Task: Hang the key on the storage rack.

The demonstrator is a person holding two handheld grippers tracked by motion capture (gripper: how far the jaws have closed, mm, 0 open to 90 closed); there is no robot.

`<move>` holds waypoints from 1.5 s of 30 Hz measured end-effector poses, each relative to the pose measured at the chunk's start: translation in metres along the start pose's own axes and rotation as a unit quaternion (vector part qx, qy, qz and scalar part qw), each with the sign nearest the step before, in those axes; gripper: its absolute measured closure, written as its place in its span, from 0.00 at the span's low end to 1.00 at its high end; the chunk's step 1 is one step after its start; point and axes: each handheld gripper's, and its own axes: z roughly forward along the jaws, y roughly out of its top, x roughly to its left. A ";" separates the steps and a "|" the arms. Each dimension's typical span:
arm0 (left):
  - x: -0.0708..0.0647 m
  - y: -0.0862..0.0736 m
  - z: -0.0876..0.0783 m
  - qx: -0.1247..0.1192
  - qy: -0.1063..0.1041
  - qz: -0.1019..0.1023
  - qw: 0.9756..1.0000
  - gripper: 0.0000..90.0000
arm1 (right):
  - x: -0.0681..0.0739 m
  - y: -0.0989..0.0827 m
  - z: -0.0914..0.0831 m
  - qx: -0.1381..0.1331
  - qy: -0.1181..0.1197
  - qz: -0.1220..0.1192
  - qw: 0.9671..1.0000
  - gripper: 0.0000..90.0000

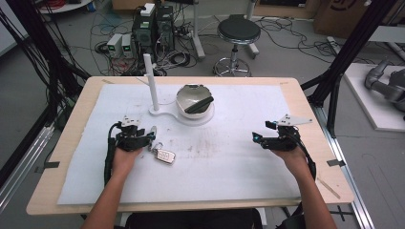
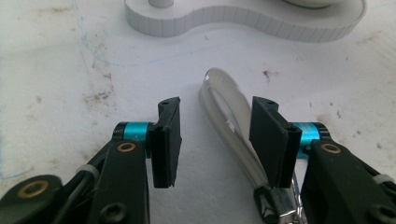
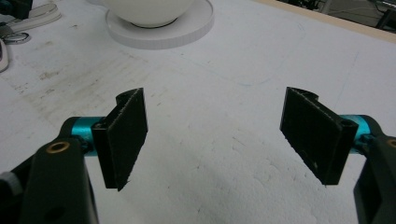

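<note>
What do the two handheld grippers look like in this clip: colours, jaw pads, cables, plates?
Both the left gripper and right gripper are black with teal collars, brass-coloured pivots and flat rectangular black pads. A grey three-cornered plate tops each. Black cables trail along the bare, sleeveless forearms.

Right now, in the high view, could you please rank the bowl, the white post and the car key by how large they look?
1. Bowl, the bulkiest.
2. White post, taller than the bowl but thin, so this order is unsure.
3. Car key, clearly smallest.

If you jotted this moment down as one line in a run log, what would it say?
left gripper: jaws open around white strap loop of key fob, not clamped | right gripper: open, holding nothing | white bowl stand: untouched
</note>
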 end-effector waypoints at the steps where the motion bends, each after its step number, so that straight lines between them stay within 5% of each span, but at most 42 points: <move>1: -0.001 0.000 0.000 0.000 -0.001 0.002 1.000 0.59 | 0.000 0.000 0.000 0.000 0.000 0.000 1.000 0.26; 13: -0.013 -0.001 0.002 0.001 -0.018 0.026 0.999 0.54 | 0.000 0.000 0.000 0.001 0.001 0.001 1.000 0.26; 18: -0.021 -0.002 0.007 0.021 -0.019 0.055 0.998 0.52 | 0.000 0.000 0.000 0.002 0.001 -0.001 1.000 0.26; 26: -0.022 -0.002 0.008 0.023 -0.004 0.060 0.998 0.69 | 0.000 0.000 0.001 0.003 0.002 -0.001 1.000 0.26; 35: -0.032 -0.002 0.009 0.027 0.027 0.092 0.995 0.84 | 0.000 0.000 0.001 0.003 0.003 -0.001 1.000 0.26; 39: -0.035 -0.004 0.008 0.023 0.046 0.100 0.994 0.79 | 0.000 0.000 0.000 0.002 0.004 0.000 1.000 0.27; 42: -0.032 -0.004 0.008 0.023 0.038 0.083 0.996 0.75 | -0.001 0.000 -0.001 0.001 0.004 0.001 1.000 0.27; 45: -0.033 -0.002 0.008 0.030 0.028 0.095 0.995 0.84 | -0.001 0.000 0.000 0.002 0.004 0.000 1.000 0.27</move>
